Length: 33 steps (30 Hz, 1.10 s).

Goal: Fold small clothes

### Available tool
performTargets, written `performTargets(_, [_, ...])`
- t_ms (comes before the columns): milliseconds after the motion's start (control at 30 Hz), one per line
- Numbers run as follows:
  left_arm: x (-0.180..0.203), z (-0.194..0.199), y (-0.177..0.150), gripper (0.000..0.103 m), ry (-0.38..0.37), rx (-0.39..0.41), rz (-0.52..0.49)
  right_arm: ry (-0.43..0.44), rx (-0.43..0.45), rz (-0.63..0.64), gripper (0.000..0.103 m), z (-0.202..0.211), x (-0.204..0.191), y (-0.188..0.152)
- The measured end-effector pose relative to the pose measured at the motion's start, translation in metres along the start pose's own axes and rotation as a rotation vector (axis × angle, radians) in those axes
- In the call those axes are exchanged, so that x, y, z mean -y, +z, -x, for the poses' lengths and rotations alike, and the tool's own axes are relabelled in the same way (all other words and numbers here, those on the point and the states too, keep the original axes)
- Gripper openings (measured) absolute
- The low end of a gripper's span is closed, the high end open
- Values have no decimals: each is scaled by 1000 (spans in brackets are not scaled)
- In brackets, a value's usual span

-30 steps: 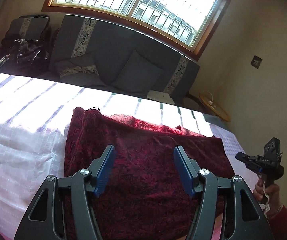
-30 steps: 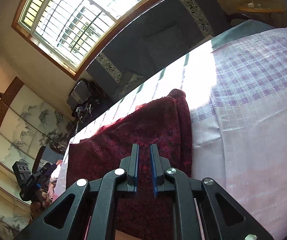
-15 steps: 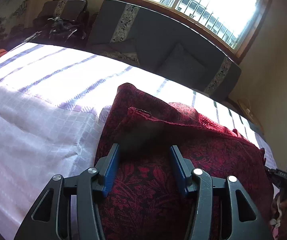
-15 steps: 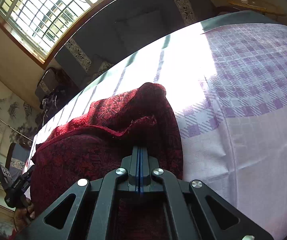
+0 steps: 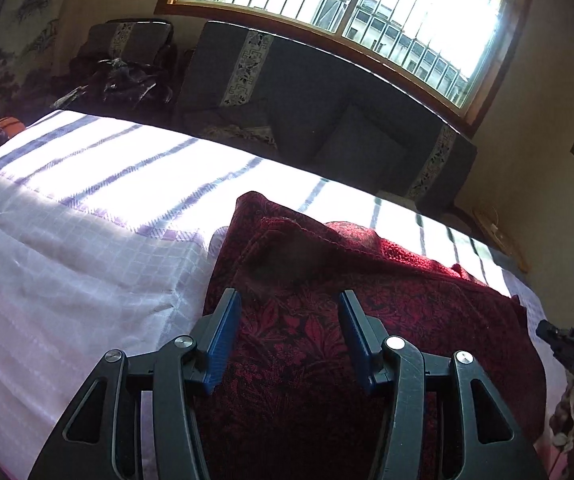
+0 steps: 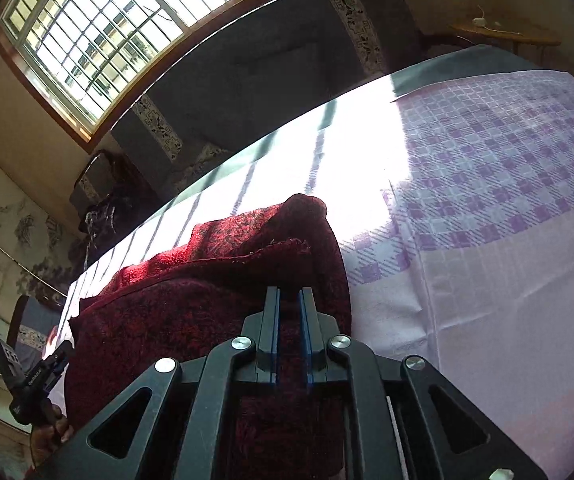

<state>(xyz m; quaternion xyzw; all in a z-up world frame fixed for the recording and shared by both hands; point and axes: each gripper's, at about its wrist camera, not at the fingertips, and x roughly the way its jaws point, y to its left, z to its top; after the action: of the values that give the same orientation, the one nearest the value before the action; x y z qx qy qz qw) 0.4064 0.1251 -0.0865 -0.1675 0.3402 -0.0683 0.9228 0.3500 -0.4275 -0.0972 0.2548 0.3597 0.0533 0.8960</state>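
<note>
A dark red patterned garment (image 5: 347,320) lies on the bed, its near half folded over the far half, the folded edge raised. My left gripper (image 5: 289,316) is open over the garment's left part, holding nothing. My right gripper (image 6: 289,312) stands over the garment (image 6: 207,300) near its right edge, its jaws slightly apart with no cloth pinched between them. The right gripper also shows at the far right of the left wrist view (image 5: 567,340), and the left gripper at the lower left of the right wrist view (image 6: 35,376).
The bed has a white and purple checked sheet (image 5: 67,260), also in the right wrist view (image 6: 507,220). A dark sofa (image 5: 327,120) stands behind the bed under a window. A small wooden table (image 6: 503,36) is at the far right.
The right gripper was shut half a second ago and has now opened a little. The left gripper stayed open and drew back slightly. The garment's near half came to lie folded over.
</note>
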Motion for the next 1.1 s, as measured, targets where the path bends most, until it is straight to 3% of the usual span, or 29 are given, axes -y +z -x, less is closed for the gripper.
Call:
performTargets(33, [3, 15, -2, 59, -13, 15, -12, 12, 25, 20, 28, 17, -7, -5])
performTargets(100, [8, 44, -13, 82, -18, 42, -31, 69, 34, 44, 40, 44, -23, -26])
performTargets(167, [13, 70, -28, 83, -74, 58, -46, 124, 2, 93, 45, 60, -42, -55])
performTargets(267, [34, 86, -54, 83, -176, -10, -105, 144, -46, 225, 44, 68, -85, -102])
performTargets(367, [61, 86, -81, 79, -203, -67, -159, 104, -96, 323, 38, 54, -107, -134])
performTargets(433, [74, 78, -94, 68, -216, -106, -176, 93, -148, 308, 21, 39, -111, -144])
performTargets(467, [77, 73, -98, 63, -212, -122, -170, 88, -161, 292, 20, 33, -110, -147])
performTargets(633, [75, 49, -116, 55, -175, -213, -116, 14, -234, 271, 17, 6, -104, -155])
performTargets(733, [83, 49, -123, 51, -136, -204, -196, -12, -206, 321, 13, 5, -105, -161])
performTargets(867, [89, 49, -124, 52, -118, -192, -222, -26, -183, 337, 13, 7, -106, -162])
performTargets(933, [91, 50, -126, 52, -112, -178, -243, -13, -156, 299, 19, 16, -109, -159])
performTargets(1000, [90, 51, -127, 52, -116, -171, -230, 28, -100, 317, 19, 28, -124, -159])
performTargets(1100, [85, 52, -127, 52, -125, -171, -211, 57, -113, 376, 19, 21, -151, -157])
